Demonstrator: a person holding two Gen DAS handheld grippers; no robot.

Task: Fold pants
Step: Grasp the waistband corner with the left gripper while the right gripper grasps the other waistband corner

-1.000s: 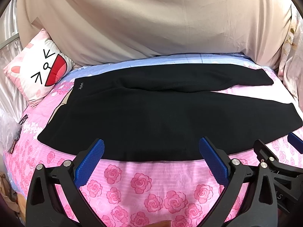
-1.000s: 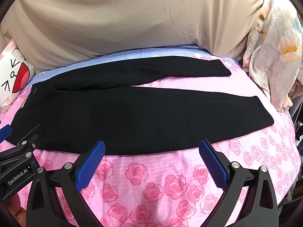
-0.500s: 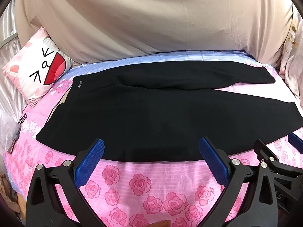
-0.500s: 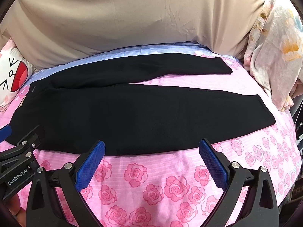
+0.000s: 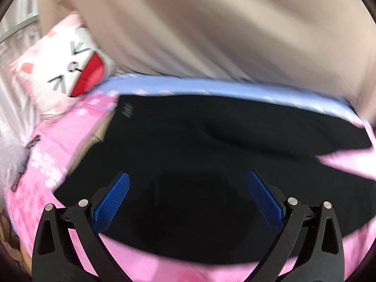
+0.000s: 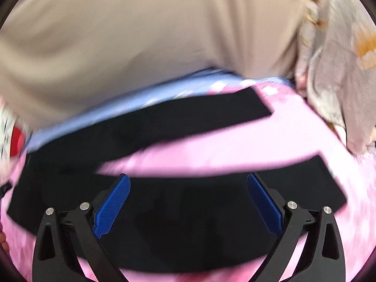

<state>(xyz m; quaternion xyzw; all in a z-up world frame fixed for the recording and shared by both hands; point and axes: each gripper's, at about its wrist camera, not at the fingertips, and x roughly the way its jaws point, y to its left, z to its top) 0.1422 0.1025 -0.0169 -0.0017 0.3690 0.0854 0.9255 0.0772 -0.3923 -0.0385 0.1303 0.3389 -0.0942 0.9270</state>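
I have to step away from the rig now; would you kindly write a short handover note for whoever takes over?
Left gripper: open, empty, over the waist end of the black pants.
Right gripper: open, empty, over the near leg.
Pants lie spread flat on the pink floral bedspread, legs apart, waistband toward the cat pillow.
Done: nothing folded, nothing gripped.
Left: grasp, bring one leg onto the other, then fold lengthwise. Both views are motion-blurred.

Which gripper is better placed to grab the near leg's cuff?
Right. The right gripper hangs open over the near leg of the pants, whose cuff shows in its view. The left gripper faces the waist end.
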